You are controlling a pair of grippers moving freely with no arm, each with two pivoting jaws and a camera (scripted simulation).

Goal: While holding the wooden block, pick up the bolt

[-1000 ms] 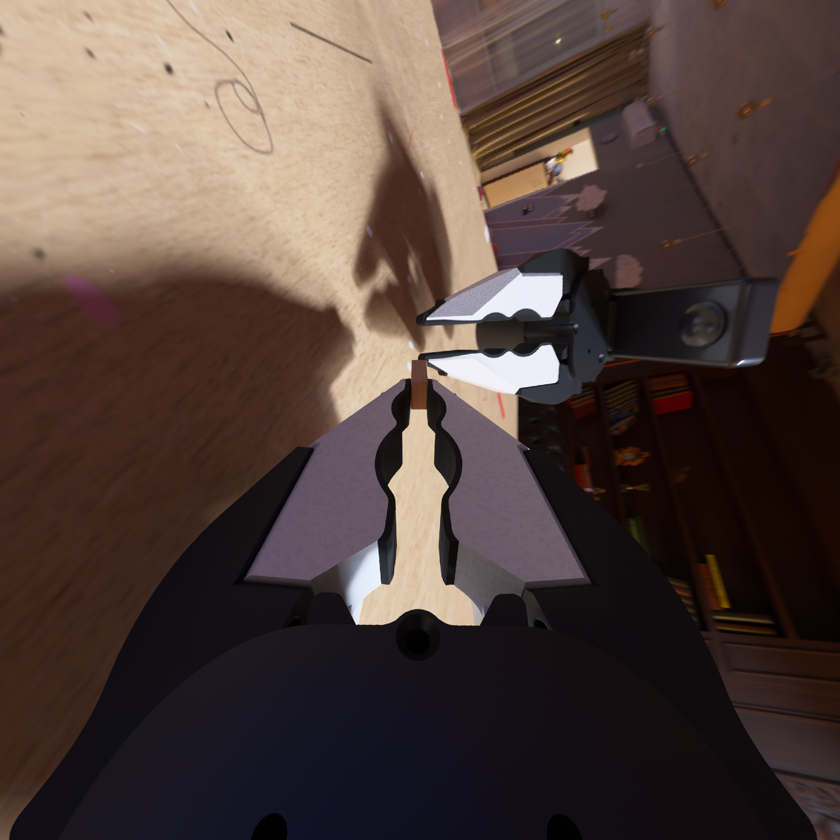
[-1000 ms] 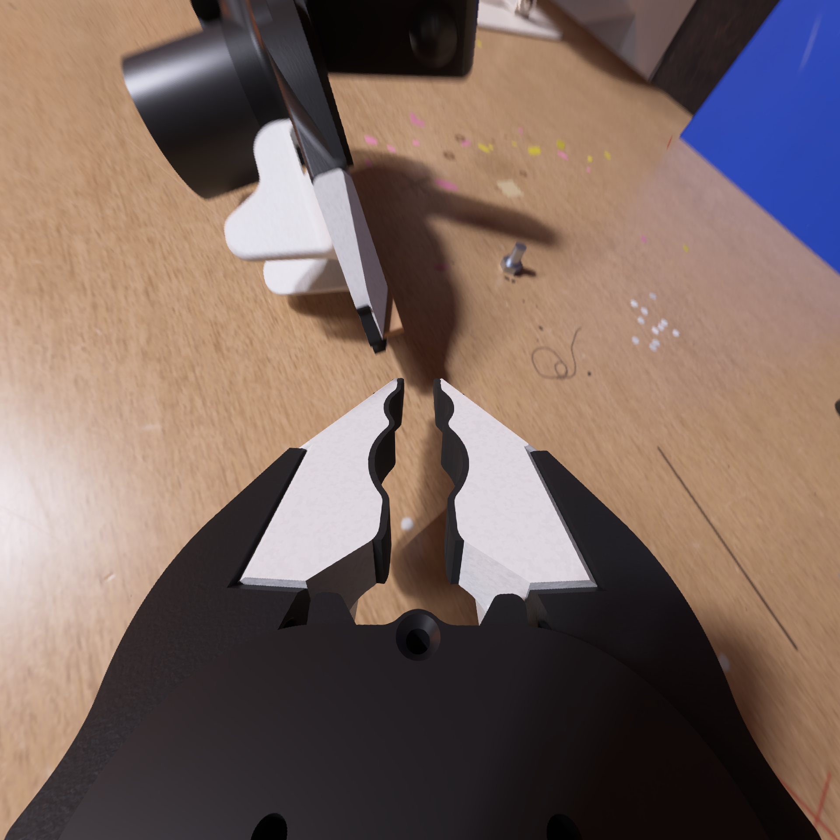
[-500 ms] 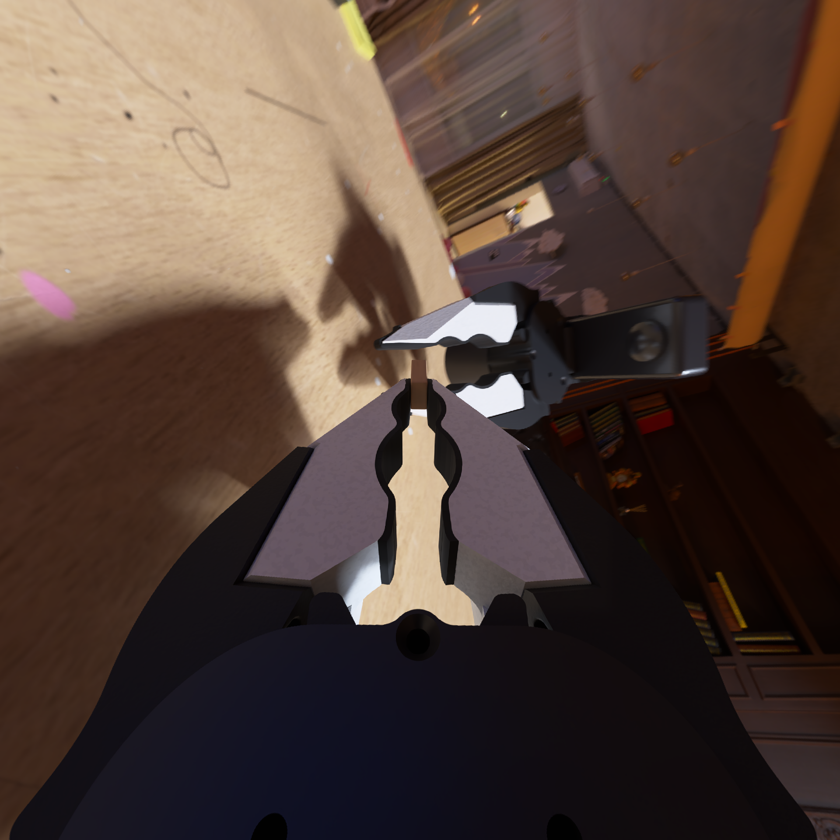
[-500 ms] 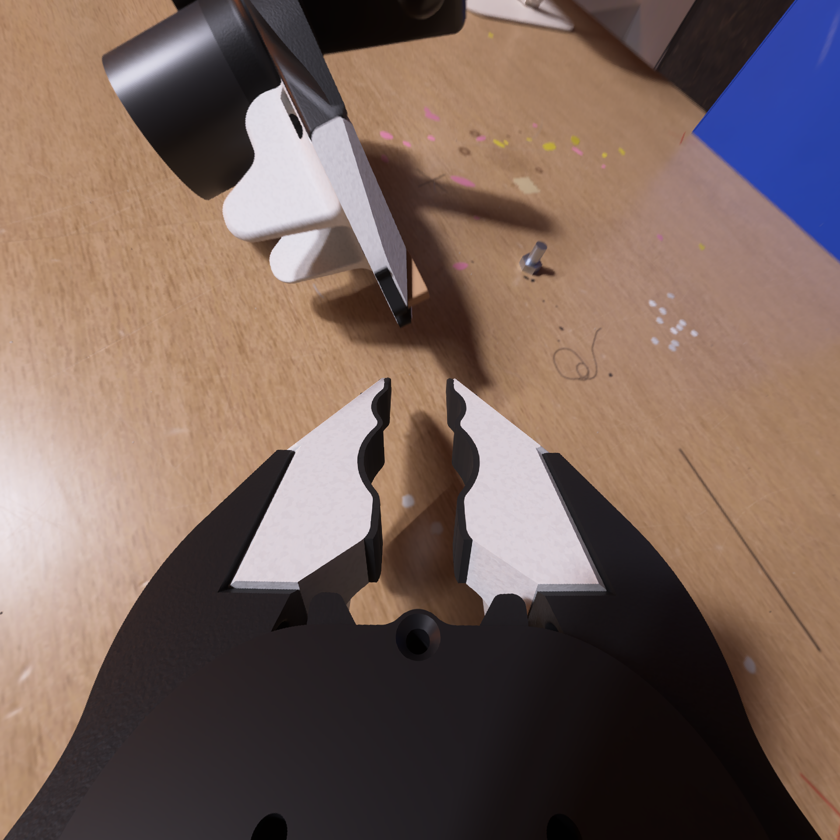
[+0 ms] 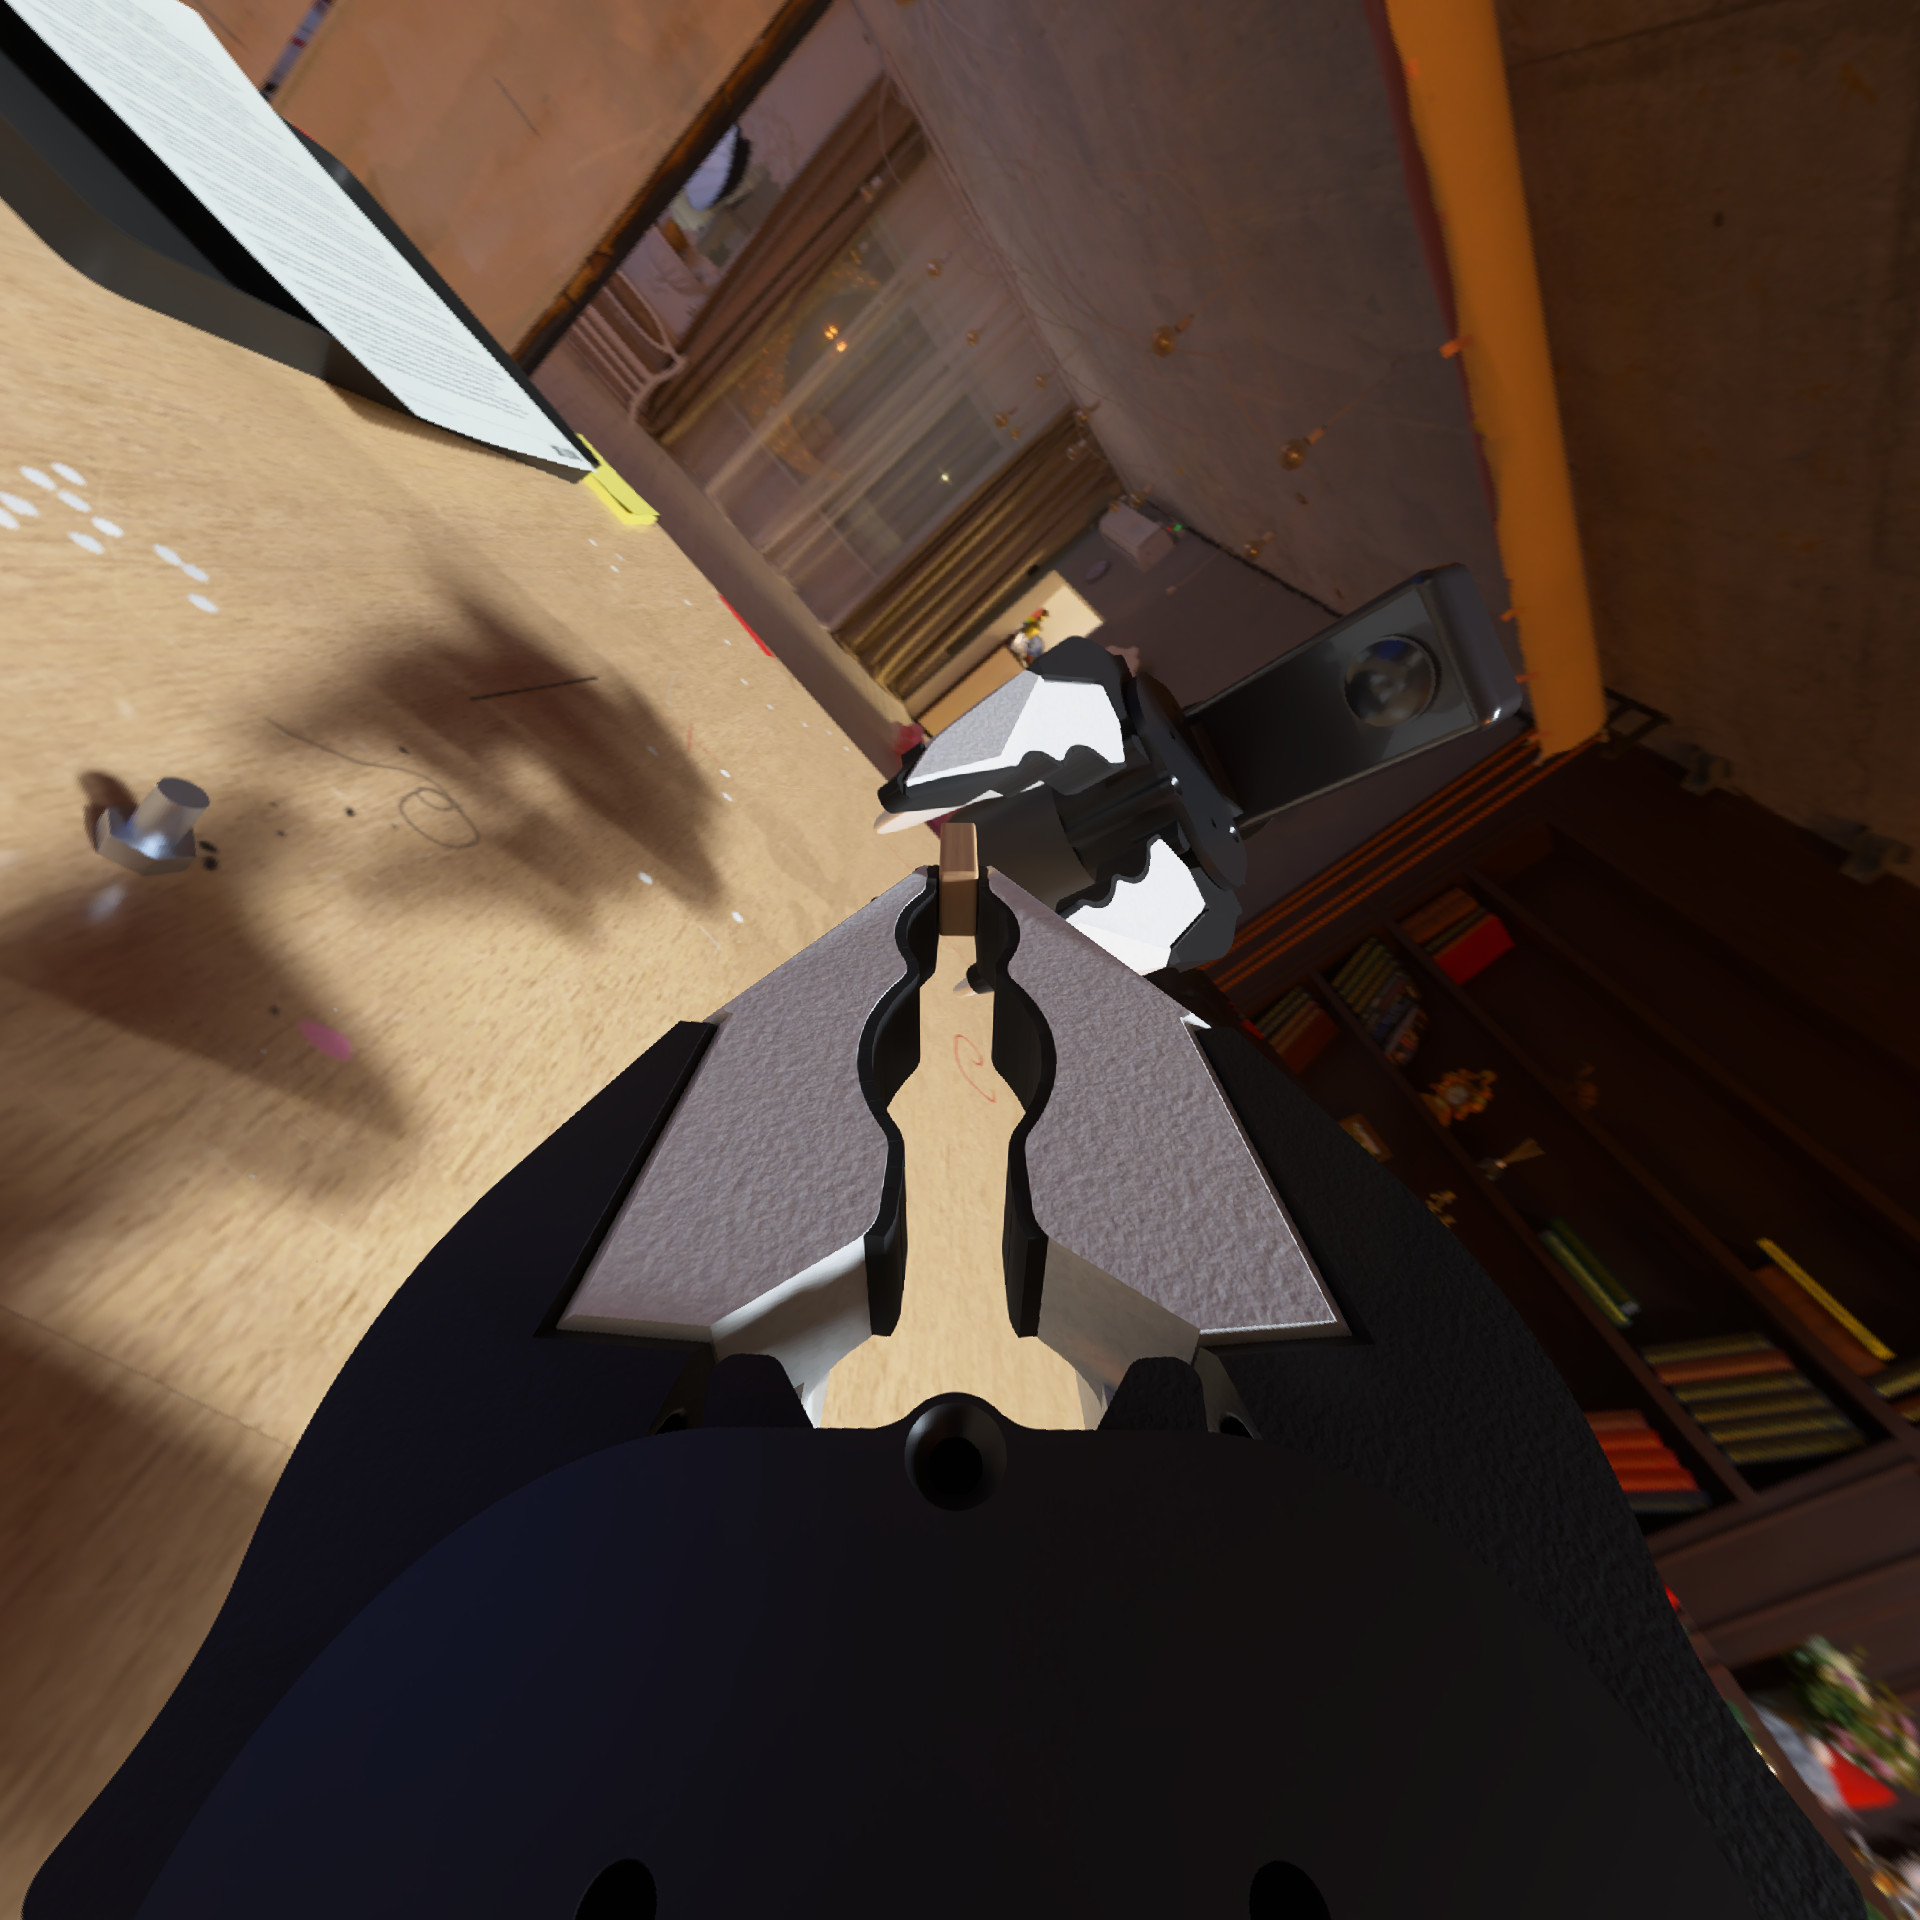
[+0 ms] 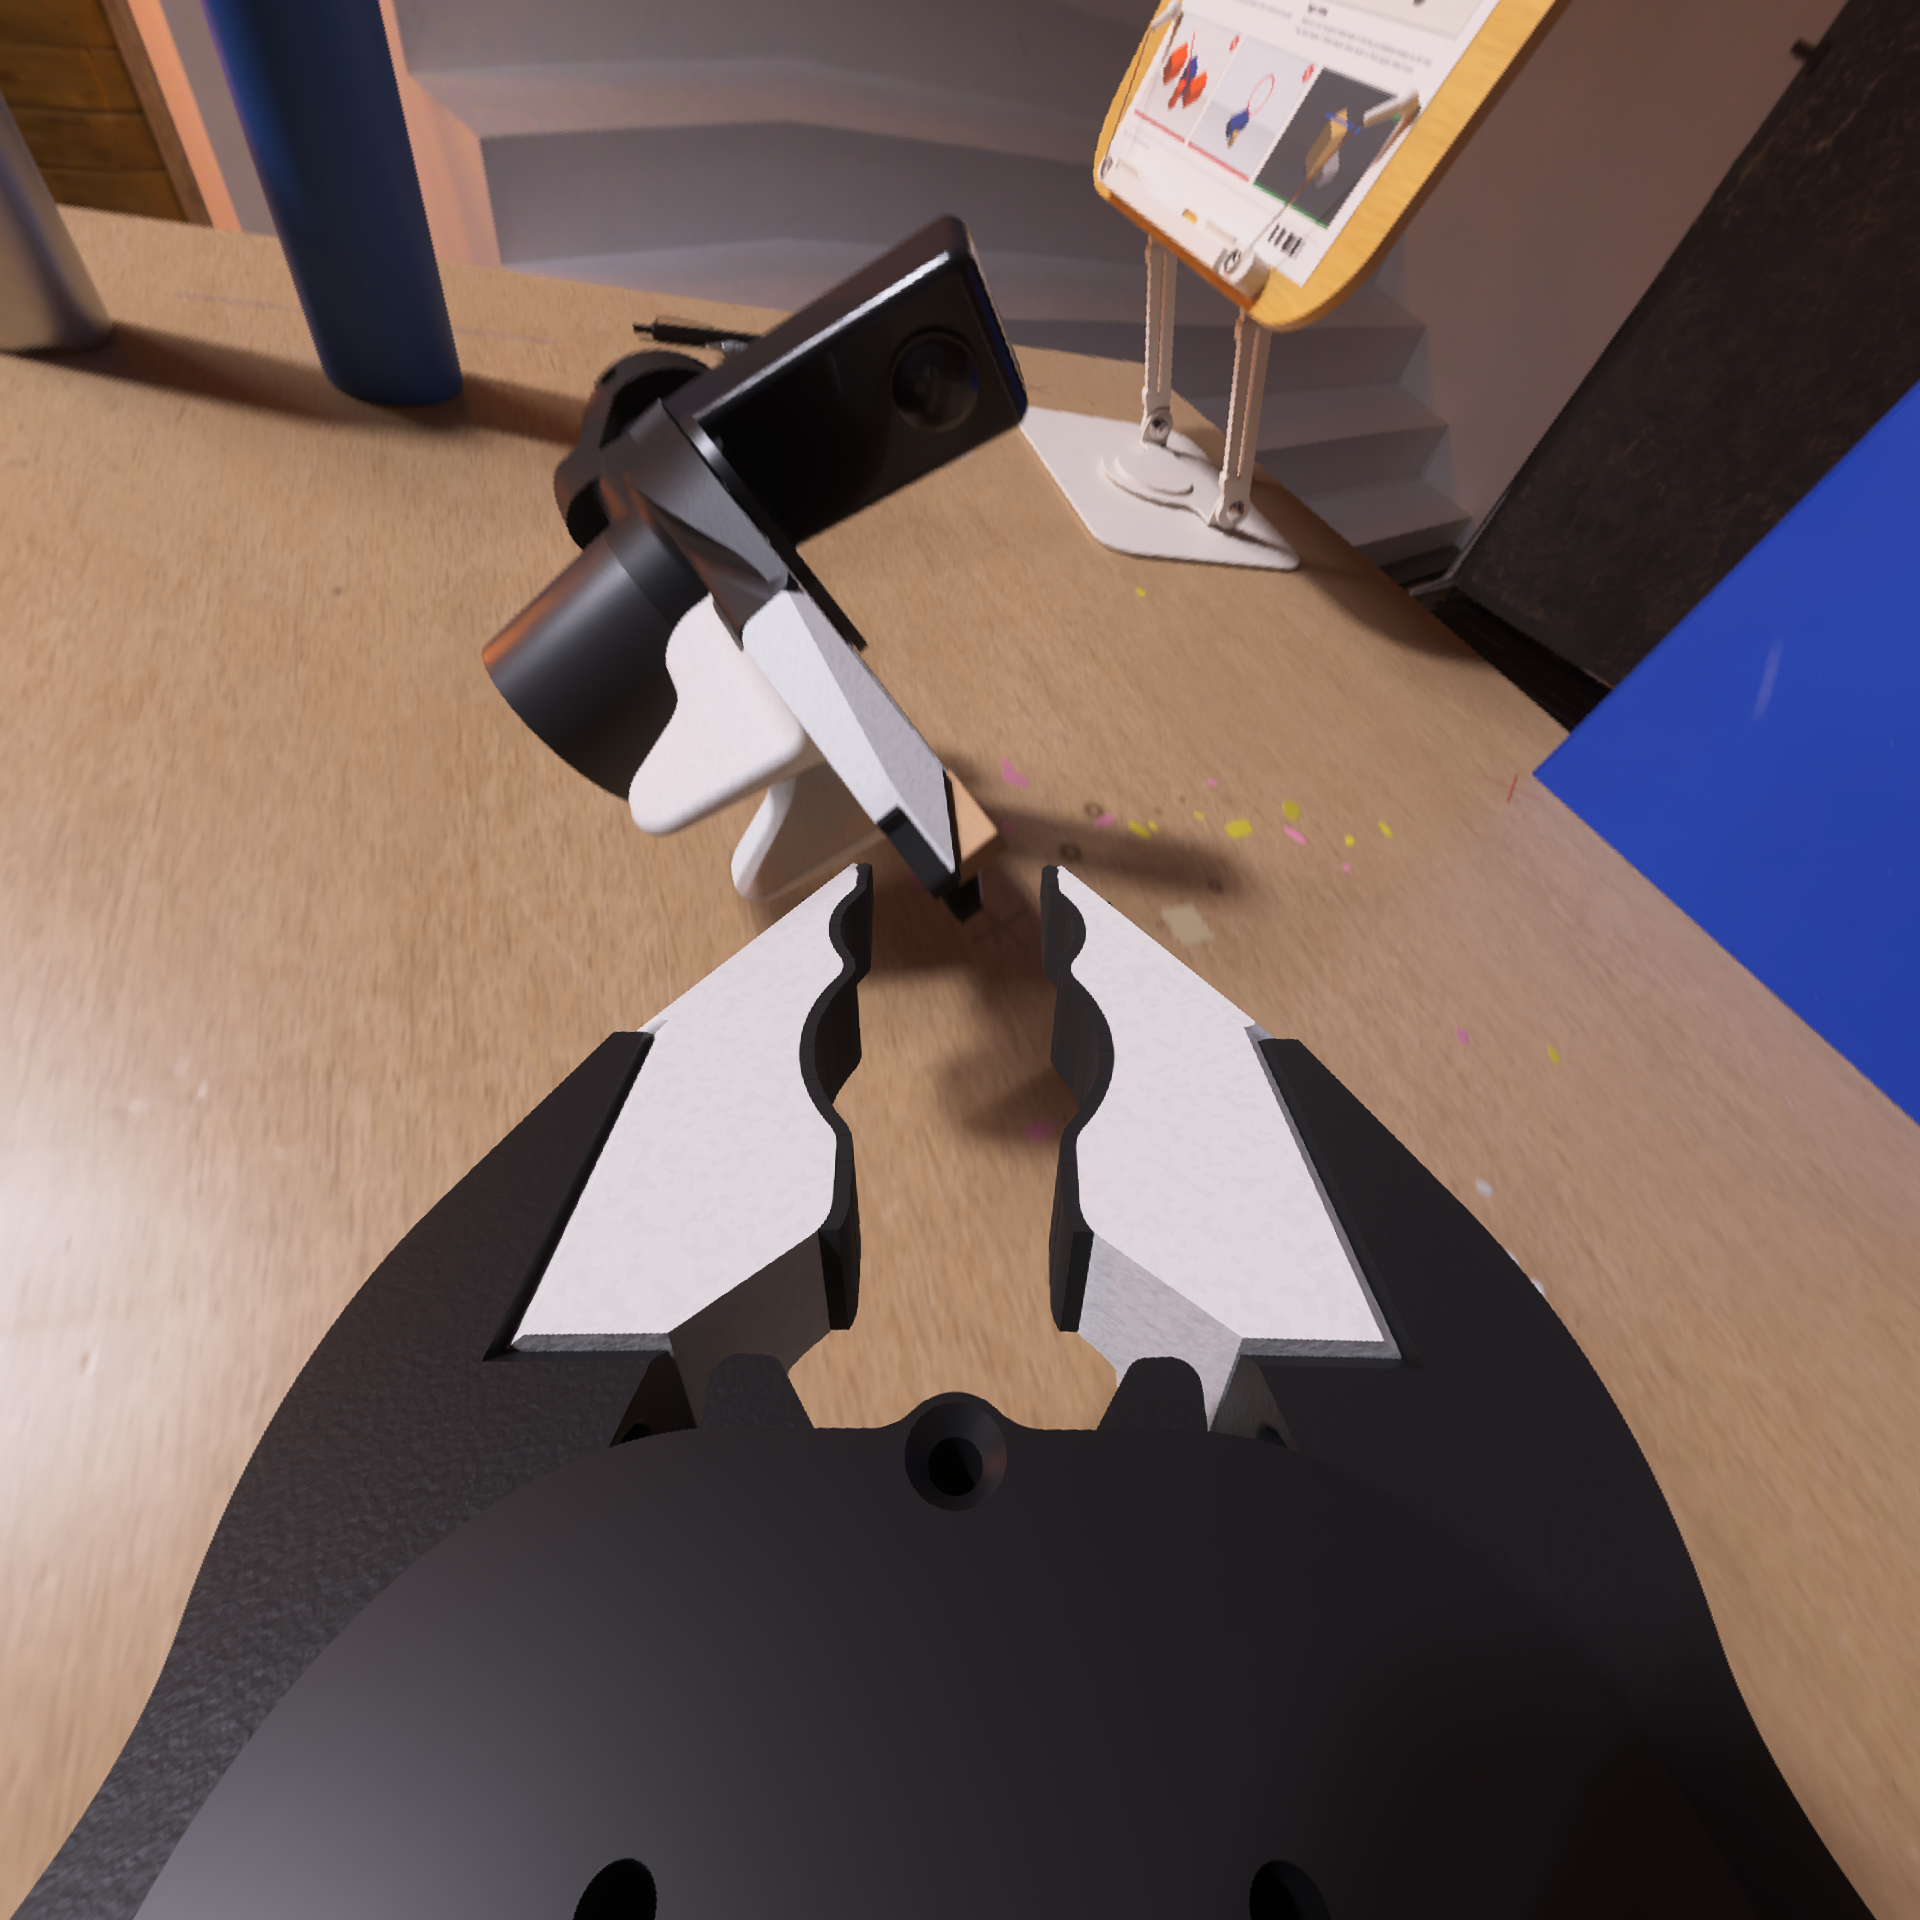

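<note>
Block (image 5: 958, 891) in left tool (image 5: 958, 902) tips.

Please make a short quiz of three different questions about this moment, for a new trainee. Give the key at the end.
1. True or false: the left claw is shut on the wooden block.
2. Multiple choice: where is the bolt now? A) between the right claw's fingers; B) lying on the wooden table, apart from both claws; C) on top of the block.
3. Fill the gap: the right claw is ____ and holds nothing.

Key: 1 true; 2 B; 3 open.
</note>
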